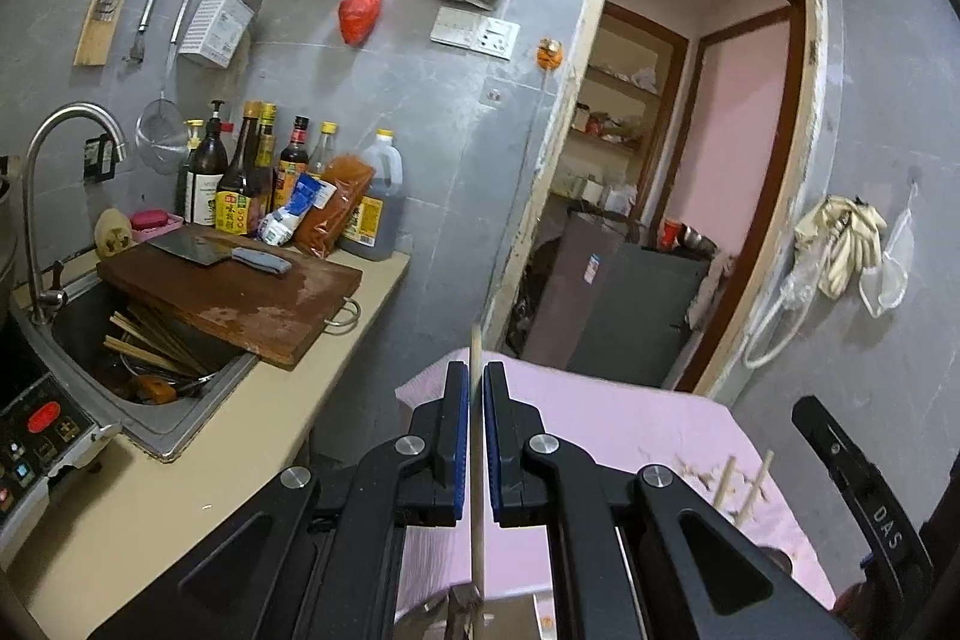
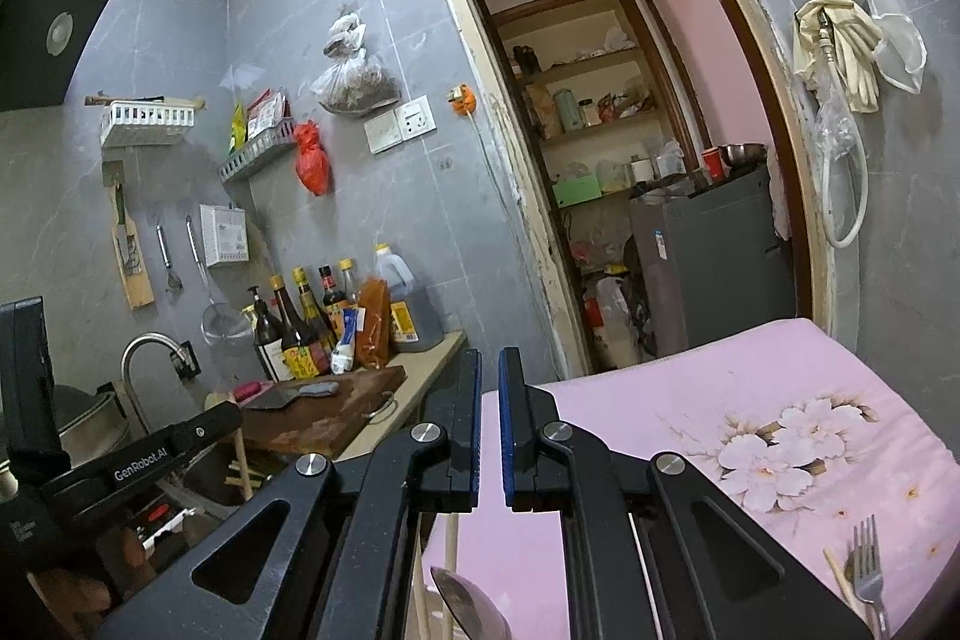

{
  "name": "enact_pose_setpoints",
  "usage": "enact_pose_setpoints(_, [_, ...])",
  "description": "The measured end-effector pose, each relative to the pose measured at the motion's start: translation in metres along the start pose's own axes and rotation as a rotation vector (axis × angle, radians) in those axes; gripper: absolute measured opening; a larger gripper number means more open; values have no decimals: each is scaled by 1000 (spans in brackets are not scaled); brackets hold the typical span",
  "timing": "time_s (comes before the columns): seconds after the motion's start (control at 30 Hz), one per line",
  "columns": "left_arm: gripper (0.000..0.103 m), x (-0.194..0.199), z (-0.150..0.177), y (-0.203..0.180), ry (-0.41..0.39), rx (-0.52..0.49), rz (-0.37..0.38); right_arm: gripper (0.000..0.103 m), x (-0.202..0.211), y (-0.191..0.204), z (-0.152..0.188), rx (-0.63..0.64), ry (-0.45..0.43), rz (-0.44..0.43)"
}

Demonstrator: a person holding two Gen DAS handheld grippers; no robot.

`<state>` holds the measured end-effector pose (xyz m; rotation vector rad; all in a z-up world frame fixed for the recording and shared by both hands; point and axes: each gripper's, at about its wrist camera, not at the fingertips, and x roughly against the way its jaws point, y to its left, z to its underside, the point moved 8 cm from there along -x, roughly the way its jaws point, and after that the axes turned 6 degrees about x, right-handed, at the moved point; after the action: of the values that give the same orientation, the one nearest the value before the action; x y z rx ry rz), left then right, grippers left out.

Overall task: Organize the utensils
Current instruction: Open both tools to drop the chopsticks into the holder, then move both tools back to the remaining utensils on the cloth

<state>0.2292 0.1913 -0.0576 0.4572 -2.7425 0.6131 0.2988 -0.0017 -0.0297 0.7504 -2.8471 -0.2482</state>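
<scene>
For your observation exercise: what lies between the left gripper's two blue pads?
A single wooden chopstick stands upright between the left gripper's pads, seen in the left wrist view. The pads sit close on either side of it.
</scene>
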Motion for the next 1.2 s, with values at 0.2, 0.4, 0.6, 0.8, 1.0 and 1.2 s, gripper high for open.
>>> enact_pose_setpoints(0.2, [49,19,-3,-11,-15,-4,5,15,15,-15,-2,-6,39,-14])
enact_pose_setpoints(0.4, [71,33,-7,-36,-28,-38,7,40,39,-38,-13,-5,57,-7])
enact_pose_setpoints(0.6, [91,47,0,-83,-33,-101,36,64,67,-69,-32,32,53,25])
enact_pose_setpoints(0.8, [101,58,17,-126,-36,-121,59,81,98,-109,-49,79,52,81])
enact_pose_setpoints(1.0, [102,56,45,-167,2,-118,98,91,126,-160,-54,93,73,149])
enact_pose_setpoints(1.2, [102,45,79,-203,62,-144,122,91,143,-217,-38,70,129,219])
